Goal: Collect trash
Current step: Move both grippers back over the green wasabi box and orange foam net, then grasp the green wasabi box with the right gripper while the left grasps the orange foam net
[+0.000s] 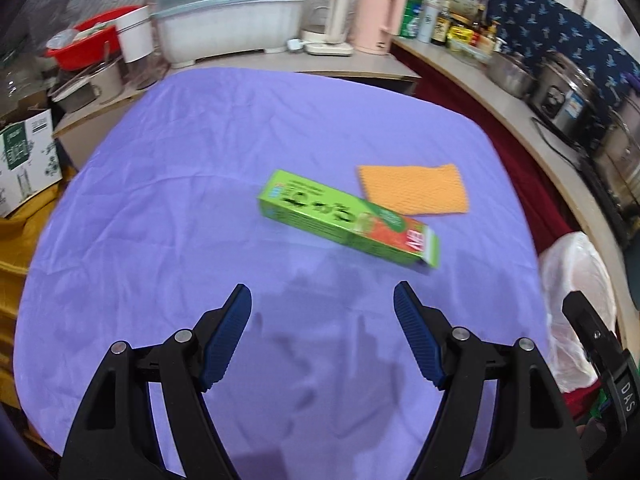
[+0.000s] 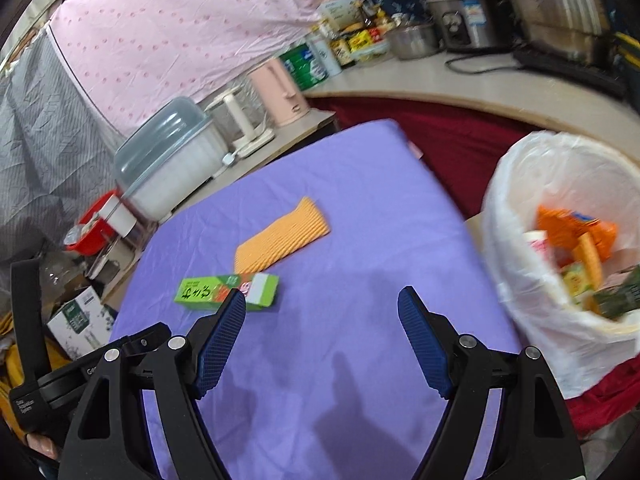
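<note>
A long green carton lies flat on the purple tablecloth, partly over an orange cloth. My left gripper is open and empty, a little short of the carton. In the right wrist view the green carton and orange cloth lie ahead to the left. My right gripper is open and empty above the purple tablecloth. A white-bagged bin holding orange and green packaging stands just right of it; the bin also shows in the left wrist view.
A counter with pots, bottles and a rice cooker curves along the right. A pink kettle, a covered dish rack and a red basin stand behind the table. A cardboard box sits at left.
</note>
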A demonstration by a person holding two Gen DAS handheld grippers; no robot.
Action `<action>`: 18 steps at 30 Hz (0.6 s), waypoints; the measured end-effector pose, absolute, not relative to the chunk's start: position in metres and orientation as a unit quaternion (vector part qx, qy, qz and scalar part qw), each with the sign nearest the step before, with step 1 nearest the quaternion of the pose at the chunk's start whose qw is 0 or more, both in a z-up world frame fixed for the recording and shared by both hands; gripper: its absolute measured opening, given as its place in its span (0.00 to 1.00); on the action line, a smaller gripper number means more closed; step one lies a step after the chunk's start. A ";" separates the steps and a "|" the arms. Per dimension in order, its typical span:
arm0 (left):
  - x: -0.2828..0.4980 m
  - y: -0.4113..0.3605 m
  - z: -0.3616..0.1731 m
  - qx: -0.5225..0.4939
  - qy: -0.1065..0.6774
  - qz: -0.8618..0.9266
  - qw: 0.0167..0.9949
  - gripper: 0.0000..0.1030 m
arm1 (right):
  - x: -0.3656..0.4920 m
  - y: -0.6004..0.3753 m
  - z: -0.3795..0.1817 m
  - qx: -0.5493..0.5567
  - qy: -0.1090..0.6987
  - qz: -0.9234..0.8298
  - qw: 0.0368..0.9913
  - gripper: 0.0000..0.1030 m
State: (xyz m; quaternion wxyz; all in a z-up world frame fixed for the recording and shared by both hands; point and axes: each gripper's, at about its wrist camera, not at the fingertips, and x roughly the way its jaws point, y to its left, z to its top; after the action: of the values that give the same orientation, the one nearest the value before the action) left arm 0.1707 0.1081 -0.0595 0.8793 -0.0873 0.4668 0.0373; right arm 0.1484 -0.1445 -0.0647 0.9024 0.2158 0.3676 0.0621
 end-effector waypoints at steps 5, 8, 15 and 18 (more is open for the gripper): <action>0.196 0.143 -0.067 -0.104 0.465 0.066 0.877 0.68 | 0.174 -0.123 -0.093 0.248 0.393 0.094 0.880 0.72; 0.214 0.158 -0.073 -0.105 0.466 0.078 0.875 0.68 | 0.188 -0.113 -0.108 0.269 0.406 0.109 0.867 0.69; 0.242 0.166 -0.085 -0.112 0.475 0.061 0.871 0.68 | 0.218 -0.096 -0.130 0.294 0.422 0.140 0.846 0.67; 0.249 0.164 -0.087 -0.107 0.475 0.051 0.872 0.68 | 0.230 -0.091 -0.138 0.310 0.427 0.157 0.835 0.67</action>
State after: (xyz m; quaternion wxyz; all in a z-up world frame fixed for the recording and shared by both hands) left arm 0.2491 0.1640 -0.0873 0.8717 -0.1067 0.4755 0.0510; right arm 0.2296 -0.0907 -0.1379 0.8348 0.3100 0.4271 0.1565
